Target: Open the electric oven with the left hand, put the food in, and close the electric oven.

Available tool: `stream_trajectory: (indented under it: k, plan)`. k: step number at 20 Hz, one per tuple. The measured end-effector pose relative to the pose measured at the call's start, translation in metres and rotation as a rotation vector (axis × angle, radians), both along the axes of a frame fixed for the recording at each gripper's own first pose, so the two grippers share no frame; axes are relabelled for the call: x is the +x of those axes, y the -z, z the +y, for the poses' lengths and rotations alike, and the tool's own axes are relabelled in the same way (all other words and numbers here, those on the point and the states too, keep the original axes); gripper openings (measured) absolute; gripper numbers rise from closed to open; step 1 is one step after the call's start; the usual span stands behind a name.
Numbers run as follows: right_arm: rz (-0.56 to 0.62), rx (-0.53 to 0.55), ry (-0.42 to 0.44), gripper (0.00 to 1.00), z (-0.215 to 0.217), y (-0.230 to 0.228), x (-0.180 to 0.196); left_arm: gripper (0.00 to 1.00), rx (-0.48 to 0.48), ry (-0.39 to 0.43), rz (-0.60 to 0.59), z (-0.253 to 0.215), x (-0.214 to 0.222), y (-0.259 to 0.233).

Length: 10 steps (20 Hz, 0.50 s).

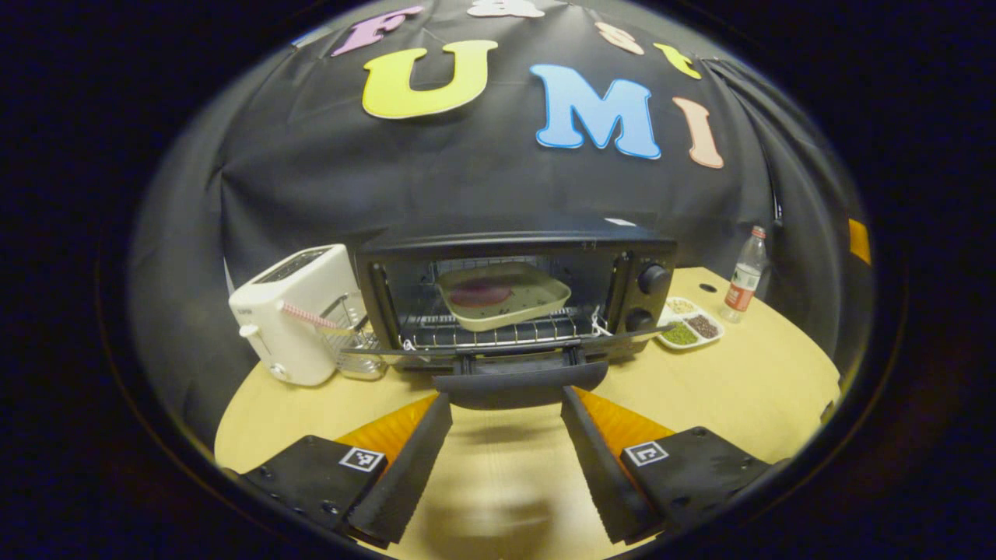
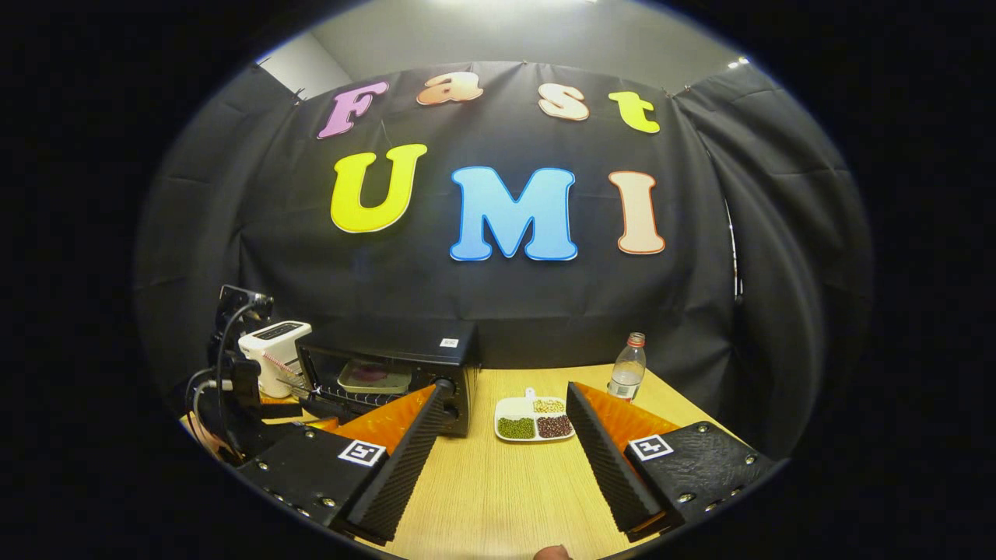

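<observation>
in the left gripper view, your left gripper (image 1: 506, 408) has its two dark fingers spread apart, holding nothing. their tips sit to either side of the oven door handle (image 1: 520, 386), just in front of it, without pressing on it. beneath them lies the pale wooden table (image 1: 747, 389).

just past the handle, the oven door (image 1: 498, 346) hangs folded down, nearly flat, so the electric oven (image 1: 517, 292) is open. inside, on the wire rack (image 1: 490, 333), rests a beige tray (image 1: 506, 295), tilted a little, with a round reddish piece of food (image 1: 481, 293) lying in it. two black knobs sit one above the other on the oven's right side panel.

to the oven's left stands a white toaster (image 1: 299, 311), with a small wire basket (image 1: 354, 342) between it and the oven. to the oven's right lies a white divided dish (image 1: 689, 323) holding green, brown and pale grains in separate compartments. beyond the dish stands a clear bottle (image 1: 745, 276) with a red cap and red label.

in the right gripper view, your right gripper (image 2: 506, 424) is also spread apart and empty, held above the table (image 2: 498, 490). it is well back from the oven (image 2: 393, 373), which sits to its left with the tray (image 2: 373, 377) visible inside. the divided dish (image 2: 535, 420) appears between the two fingers, farther off. the bottle (image 2: 627, 365) stands behind it, and the toaster (image 2: 274, 354) is far left. the left gripper's dark body and cables (image 2: 233, 389) appear at the left edge, in front of the oven.
</observation>
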State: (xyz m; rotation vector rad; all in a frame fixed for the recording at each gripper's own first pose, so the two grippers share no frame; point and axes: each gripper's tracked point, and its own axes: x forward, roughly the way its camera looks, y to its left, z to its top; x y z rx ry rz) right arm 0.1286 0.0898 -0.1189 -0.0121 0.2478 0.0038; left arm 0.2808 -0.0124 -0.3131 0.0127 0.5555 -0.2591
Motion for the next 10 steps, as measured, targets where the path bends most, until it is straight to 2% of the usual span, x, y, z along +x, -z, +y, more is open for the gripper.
stream_trajectory:
  k: [3, 4, 6, 7, 8, 10]
  plan:
    - [0.012, -0.005, 0.003, 0.98, -0.003, -0.007, 0.005, 1.00, -0.001, 0.006, -0.049, -0.002, 0.020, -0.015]
    - [0.014, -0.008, 0.003, 0.98, -0.003, -0.007, 0.005, 0.91, 0.002, 0.012, -0.069, -0.003, 0.027, -0.019]
    - [0.016, -0.011, 0.005, 0.98, -0.004, -0.007, 0.004, 1.00, 0.004, 0.019, -0.096, -0.006, 0.040, -0.027]
    - [0.016, -0.013, 0.006, 0.98, -0.004, -0.007, 0.004, 0.96, -0.003, 0.019, -0.113, -0.007, 0.044, -0.034]
    - [0.014, -0.013, 0.007, 0.98, -0.005, -0.008, 0.004, 1.00, -0.015, 0.017, -0.135, -0.010, 0.047, -0.042]
    - [-0.004, -0.010, 0.008, 0.98, -0.005, -0.014, 0.003, 0.96, -0.037, 0.017, -0.188, -0.014, 0.046, -0.065]
